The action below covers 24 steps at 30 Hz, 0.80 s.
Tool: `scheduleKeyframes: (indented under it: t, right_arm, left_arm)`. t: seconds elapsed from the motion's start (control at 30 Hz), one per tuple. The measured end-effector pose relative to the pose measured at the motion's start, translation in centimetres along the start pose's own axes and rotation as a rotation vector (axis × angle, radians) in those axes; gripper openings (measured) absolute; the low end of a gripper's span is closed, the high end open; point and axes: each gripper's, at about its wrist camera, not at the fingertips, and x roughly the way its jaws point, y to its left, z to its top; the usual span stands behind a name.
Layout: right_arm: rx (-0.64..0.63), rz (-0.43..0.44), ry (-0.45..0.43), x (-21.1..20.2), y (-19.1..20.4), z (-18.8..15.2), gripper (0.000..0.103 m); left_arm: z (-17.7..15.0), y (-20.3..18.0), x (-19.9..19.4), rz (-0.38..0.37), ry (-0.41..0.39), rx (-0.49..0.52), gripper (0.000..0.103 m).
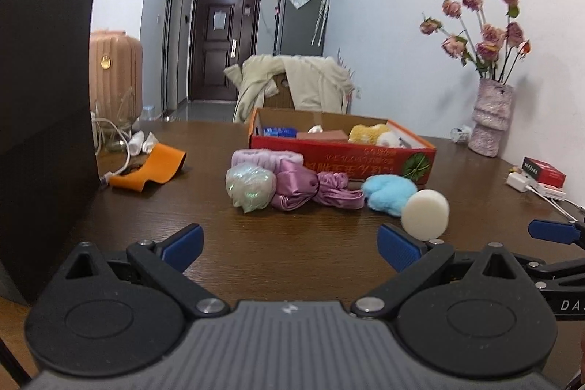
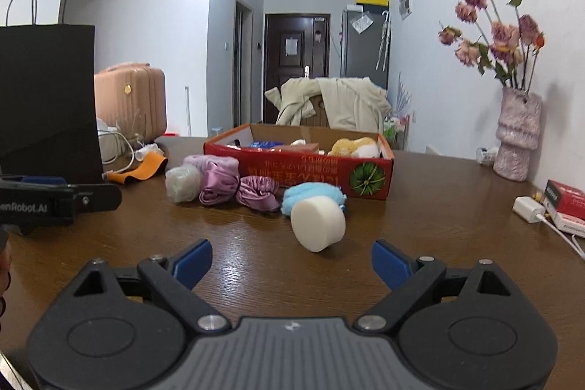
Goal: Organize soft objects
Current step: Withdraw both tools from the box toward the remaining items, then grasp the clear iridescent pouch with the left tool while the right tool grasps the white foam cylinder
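— At the lower edge of each view, what is the condition of the tools?
— Left gripper: fingers spread wide, nothing between them, above the table. Right gripper: likewise spread apart and holding nothing.
— Location of the soft items?
— Mid-frame, in a row on the wood before the red box. From the left: a pale shiny bundle, a pink satin pouch, a purple scrunchie, a blue fluffy puff. A white round sponge lies tipped on its side, touching the puff's front.
— Box contents?
— A yellow plush toy at its right end; other items partly hidden.
— Elsewhere?
— Orange strap at left; vase of dried roses at right, against the wall.
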Motion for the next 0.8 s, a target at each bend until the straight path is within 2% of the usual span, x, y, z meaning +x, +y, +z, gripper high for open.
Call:
scheduleKeyframes:
  t: [0.13, 0.33, 0.4, 0.53, 0.67, 0.8]
  right_arm:
    - [0.005, 0.008, 0.023, 2.0, -0.2, 0.6, 0.083]
    - [0.008, 0.008, 0.051, 5.0, -0.7, 1.9, 0.078]
    - [0.010, 0.008, 0.055, 5.8, -1.0, 2.3, 0.077]
    - [0.019, -0.001, 0.067, 7.4, -1.4, 2.7, 0.077]
    - [0.023, -0.004, 0.083, 8.8, -1.8, 3.0, 0.077]
    - [0.018, -0.006, 0.092, 10.0, -2.2, 3.4, 0.076]
  left_arm:
    - [0.6, 0.2, 2.0, -0.003, 0.035, -0.008, 0.103]
    - [1.9, 0.5, 5.1, -0.007, 0.056, -0.012, 0.102]
    - [2.3, 0.6, 6.1, -0.012, 0.067, -0.018, 0.097]
    - [2.9, 0.6, 8.1, -0.030, 0.089, -0.016, 0.096]
    - [3.2, 1.0, 9.9, -0.028, 0.112, -0.031, 0.090]
    - [3.6, 2.0, 11.6, -0.018, 0.131, -0.050, 0.089]
